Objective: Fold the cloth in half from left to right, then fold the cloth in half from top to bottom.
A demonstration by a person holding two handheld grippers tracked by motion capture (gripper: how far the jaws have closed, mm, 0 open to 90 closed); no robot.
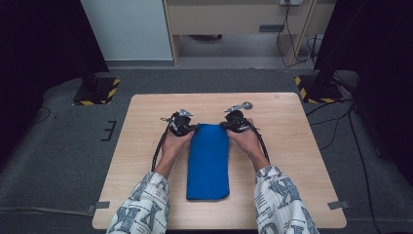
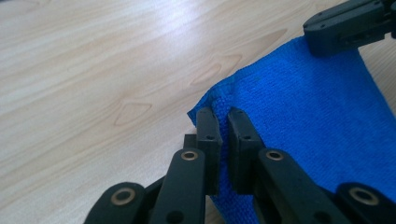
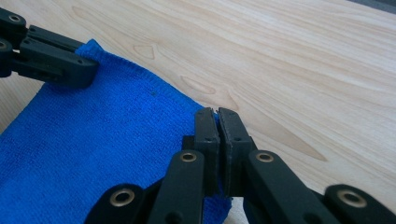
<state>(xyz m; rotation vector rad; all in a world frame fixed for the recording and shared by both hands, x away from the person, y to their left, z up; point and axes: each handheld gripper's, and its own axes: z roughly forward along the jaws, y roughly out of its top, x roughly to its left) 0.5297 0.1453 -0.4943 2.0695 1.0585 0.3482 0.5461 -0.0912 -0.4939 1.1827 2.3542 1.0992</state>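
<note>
A blue cloth [image 1: 208, 163], folded into a long strip, lies along the middle of the wooden table [image 1: 141, 146]. My left gripper [image 1: 191, 128] is shut on the cloth's far left corner; in the left gripper view the black jaws pinch a fold of the blue cloth [image 2: 303, 126] at my left gripper [image 2: 222, 114]. My right gripper [image 1: 225, 126] is shut on the far right corner; in the right gripper view the cloth [image 3: 93, 140] edge is pressed between the jaws of my right gripper [image 3: 215, 112]. Each gripper view also shows the other gripper's jaws on the opposite corner.
Bare wood surrounds the cloth on all sides. Black cables trail from both grippers back along the person's forearms. Beyond the table's far edge is grey floor with two stands marked in yellow and black [image 1: 97, 90].
</note>
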